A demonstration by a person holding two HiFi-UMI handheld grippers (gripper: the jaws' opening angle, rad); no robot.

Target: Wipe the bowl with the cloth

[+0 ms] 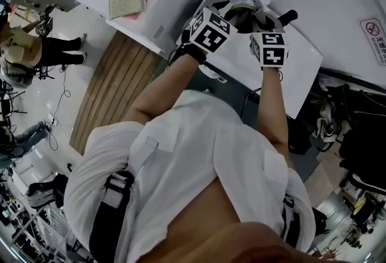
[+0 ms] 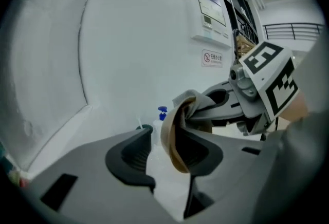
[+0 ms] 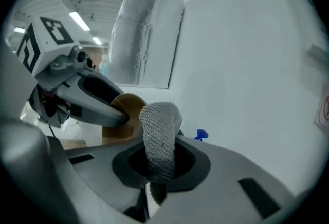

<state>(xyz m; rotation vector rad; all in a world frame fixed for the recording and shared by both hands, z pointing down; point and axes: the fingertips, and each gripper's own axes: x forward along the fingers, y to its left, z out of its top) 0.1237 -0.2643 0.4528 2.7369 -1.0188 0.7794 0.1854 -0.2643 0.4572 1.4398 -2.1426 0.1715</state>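
Pinching the rim of the bowl (image 2: 170,128) between the jaws of the left gripper (image 2: 165,148), holding it raised on edge; clamping the cloth (image 3: 160,130) tight in the right gripper (image 3: 160,166), wad bulging past the tips, pressing against the bowl, likely for rubbing its inside

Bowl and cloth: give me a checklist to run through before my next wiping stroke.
1. Left claw grips the bowl: ok, the rim sits between its jaws.
2. Right claw grips the cloth: ok, its jaws are shut on it and the cloth sticks out past the tips.
3. Cloth meets bowl: ok, it drapes over the rim in the left gripper view.
4. Bowl's inside clean: cannot tell, it is seen edge-on.
5. Room from the blue-capped bottle: cannot tell, it stands close beyond the claws.
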